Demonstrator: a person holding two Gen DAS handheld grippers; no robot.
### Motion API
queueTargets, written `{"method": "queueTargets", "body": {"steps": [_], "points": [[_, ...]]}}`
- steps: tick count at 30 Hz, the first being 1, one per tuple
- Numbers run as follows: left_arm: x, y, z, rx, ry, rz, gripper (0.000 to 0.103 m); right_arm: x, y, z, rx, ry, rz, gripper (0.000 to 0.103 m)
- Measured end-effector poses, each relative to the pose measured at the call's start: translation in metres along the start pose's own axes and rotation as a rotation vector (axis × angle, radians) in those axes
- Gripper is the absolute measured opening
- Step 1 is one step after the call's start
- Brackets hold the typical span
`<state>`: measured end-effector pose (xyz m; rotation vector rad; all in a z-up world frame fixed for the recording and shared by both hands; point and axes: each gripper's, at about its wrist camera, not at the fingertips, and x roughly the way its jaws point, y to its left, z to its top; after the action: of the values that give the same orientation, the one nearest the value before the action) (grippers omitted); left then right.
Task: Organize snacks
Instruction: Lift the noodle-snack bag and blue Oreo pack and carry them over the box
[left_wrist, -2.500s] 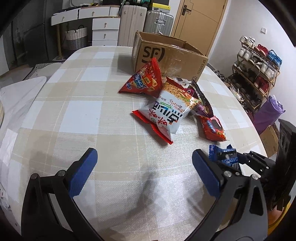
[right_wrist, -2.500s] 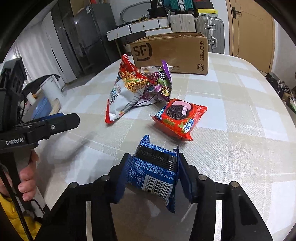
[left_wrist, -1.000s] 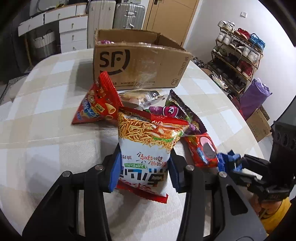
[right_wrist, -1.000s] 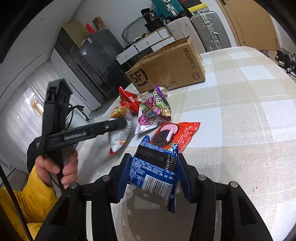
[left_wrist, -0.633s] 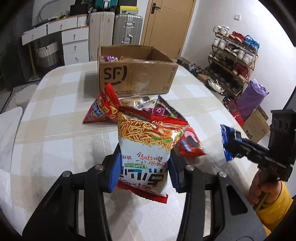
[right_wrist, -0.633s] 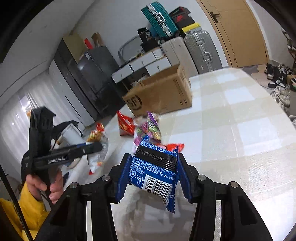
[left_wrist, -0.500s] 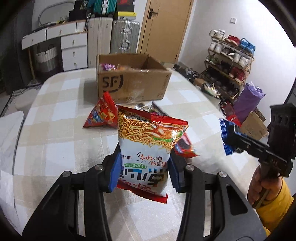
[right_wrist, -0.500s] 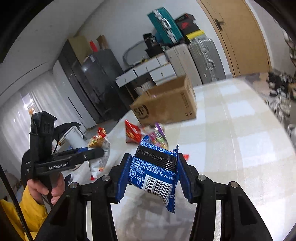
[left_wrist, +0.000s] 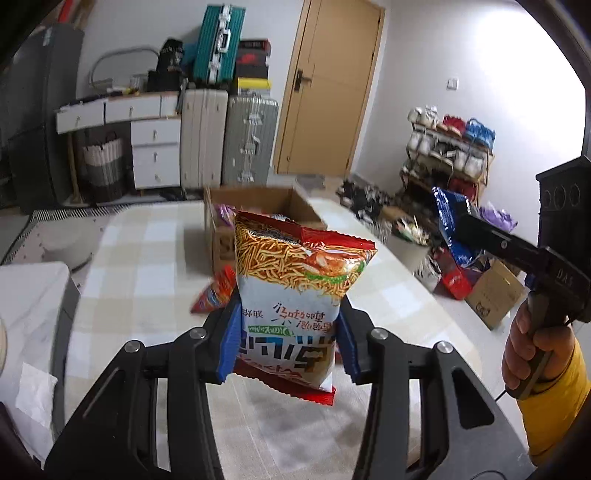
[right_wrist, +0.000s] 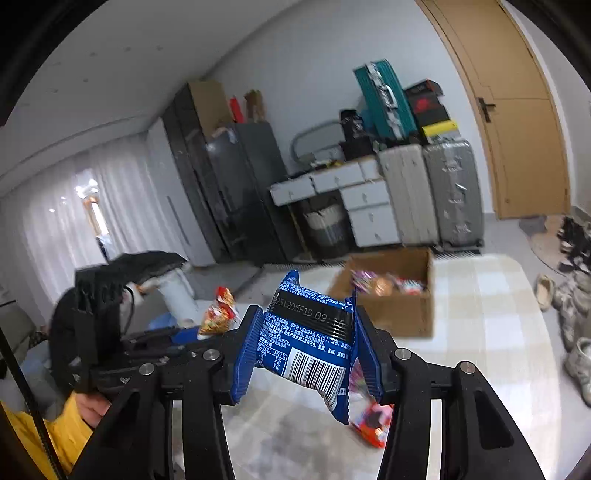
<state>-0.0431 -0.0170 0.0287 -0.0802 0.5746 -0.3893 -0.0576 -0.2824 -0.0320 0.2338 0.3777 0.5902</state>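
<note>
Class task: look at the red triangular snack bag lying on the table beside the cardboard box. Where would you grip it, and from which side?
Grip the red triangular snack bag by its raised upper corner, coming from above on the near side. That corner stands clear of the table. The cardboard box blocks the far side. Much of the bag is hidden behind the noodle snack bag.

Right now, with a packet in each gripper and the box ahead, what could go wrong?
1. The left gripper pinches only the bottom of the noodle bag; its top stands free and may flop or slip.
2. The right gripper squeezes the blue packet hard enough to buckle it, so the contents might crack.
3. The box already holds snacks, so dropped packets could catch on its rim.
</note>
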Motion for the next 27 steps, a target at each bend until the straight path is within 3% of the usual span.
{"method": "queueTargets", "body": {"steps": [4, 8, 12, 20, 27], "points": [[-0.03, -0.001, 0.004, -0.018, -0.048, -0.005, 0.042, 0.002, 0.009, 0.009, 0.014, -0.006, 0.029, 0.049], [-0.047, -0.003, 0.004, -0.045, -0.014, -0.034, 0.042, 0.014, 0.012, 0.006, 0.018, 0.029, 0.027, 0.049], [-0.058, -0.005, 0.01, -0.028, -0.029, -0.04, 0.042, 0.028, 0.013, 0.009, 0.002, 0.047, 0.02, 0.049], [-0.038, 0.004, 0.045, -0.035, -0.051, -0.016, 0.042, 0.054, 0.001, 0.041, -0.014, 0.043, 0.0, 0.049], [0.011, 0.019, 0.077, -0.05, -0.021, 0.0, 0.042, 0.077, -0.008, 0.073, -0.048, 0.04, -0.012, 0.049]]}}
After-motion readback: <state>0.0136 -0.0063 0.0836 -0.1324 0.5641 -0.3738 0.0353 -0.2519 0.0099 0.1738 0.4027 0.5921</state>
